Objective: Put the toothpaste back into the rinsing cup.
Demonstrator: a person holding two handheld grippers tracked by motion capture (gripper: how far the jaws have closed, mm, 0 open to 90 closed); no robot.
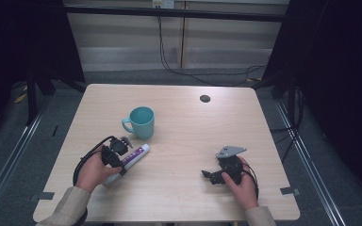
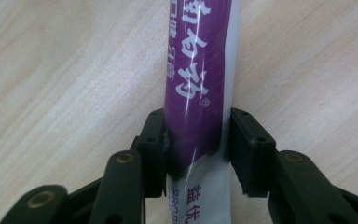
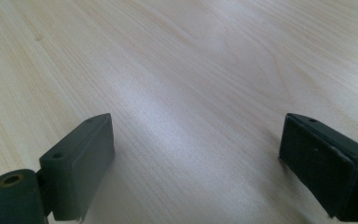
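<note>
A purple and white tube (image 1: 134,157) lies slantwise on the wooden table (image 1: 193,127), just in front of a teal mug (image 1: 140,121). My left gripper (image 1: 121,165) grips the tube near its white end, held from the left by a hand. In the left gripper view the tube (image 2: 198,70) runs away from me between the two black pads (image 2: 156,144), which press on both its sides; my left gripper (image 2: 198,149) is shut on it. At the front right, my right gripper (image 1: 208,175) rests low over bare wood. Its jaws stand wide apart with nothing between them (image 3: 196,158).
A small dark round grommet (image 1: 205,98) sits in the tabletop at the far right. Black cables hang behind the table's far edge. The mug's handle points left. Bare wood lies between the two grippers.
</note>
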